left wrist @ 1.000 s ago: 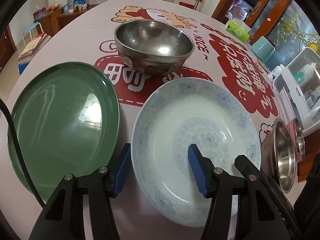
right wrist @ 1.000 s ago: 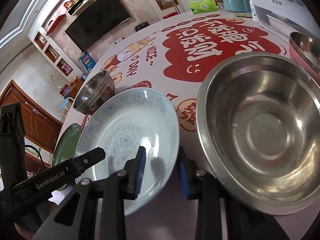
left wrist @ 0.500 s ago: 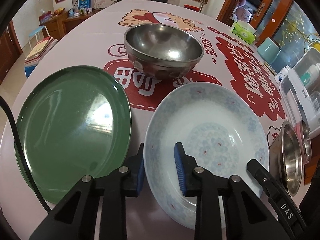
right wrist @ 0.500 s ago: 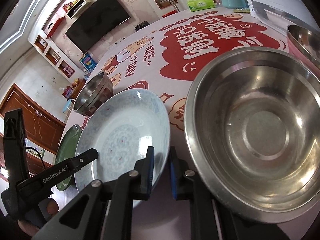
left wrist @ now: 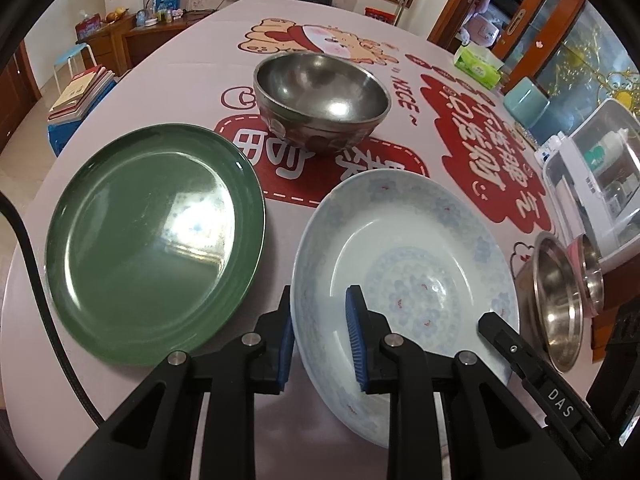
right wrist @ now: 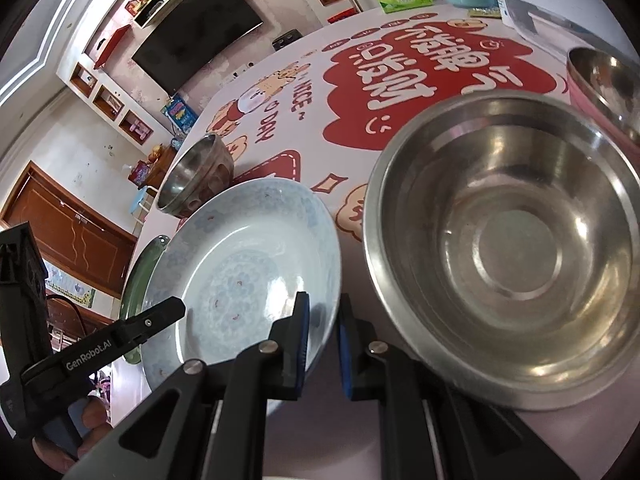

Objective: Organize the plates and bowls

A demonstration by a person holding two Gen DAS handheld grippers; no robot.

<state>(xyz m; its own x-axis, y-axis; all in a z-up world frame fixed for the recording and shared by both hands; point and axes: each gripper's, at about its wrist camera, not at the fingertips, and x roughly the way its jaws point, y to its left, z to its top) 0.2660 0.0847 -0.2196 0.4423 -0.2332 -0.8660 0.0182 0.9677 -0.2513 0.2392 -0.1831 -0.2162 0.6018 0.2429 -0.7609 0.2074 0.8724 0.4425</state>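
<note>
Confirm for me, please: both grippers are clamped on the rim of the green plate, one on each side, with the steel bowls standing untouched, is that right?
Not quite. The left gripper and right gripper are clamped on the rim of the blue-patterned white plate, not the green plate, which lies free beside it, as the left wrist view shows. The rest stands: one on each side, steel bowls untouched.

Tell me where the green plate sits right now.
In the left wrist view, the green plate lies on the table's left side, beside the blue-patterned plate, with the steel bowl beyond.

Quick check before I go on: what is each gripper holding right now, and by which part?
Both hold the white patterned plate by its near rim: left gripper on its left edge, right gripper on its right edge.
</note>
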